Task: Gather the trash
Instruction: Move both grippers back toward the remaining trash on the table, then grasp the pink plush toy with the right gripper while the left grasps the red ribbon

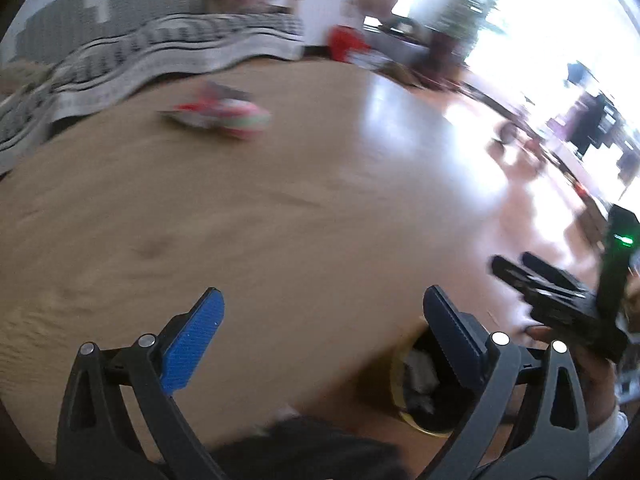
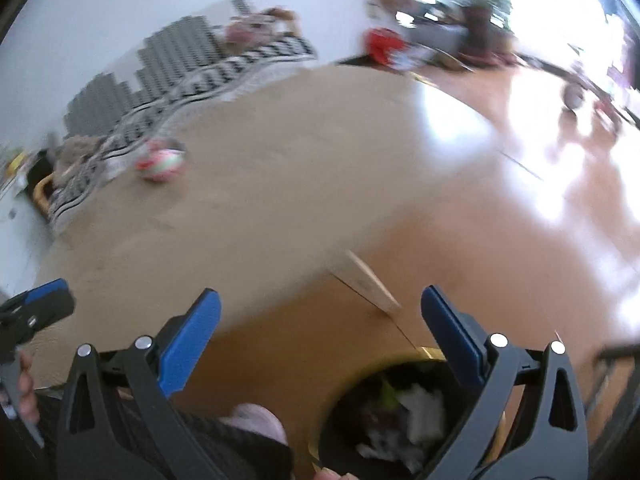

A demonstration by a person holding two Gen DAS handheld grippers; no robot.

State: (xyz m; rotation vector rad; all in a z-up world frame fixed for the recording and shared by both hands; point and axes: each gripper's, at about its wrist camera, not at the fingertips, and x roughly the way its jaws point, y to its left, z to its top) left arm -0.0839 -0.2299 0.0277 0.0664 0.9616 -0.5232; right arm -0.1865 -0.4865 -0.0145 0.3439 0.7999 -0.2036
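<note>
wrapper [image 1: 218, 114] far ahead, left gripper [image 1: 320, 320] open

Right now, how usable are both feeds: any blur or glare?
Left wrist view: motion-blurred, the red-and-white wrapper on the table smeared; window glare blows out the right. Right wrist view: same blur, glare on the floor; trash bin soft.

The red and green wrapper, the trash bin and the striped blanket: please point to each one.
red and green wrapper [image 1: 224, 116]: left wrist view, its middle.
trash bin [image 2: 400, 420]: right wrist view, the trash inside it.
striped blanket [image 1: 160, 46]: left wrist view, its striped top.
</note>
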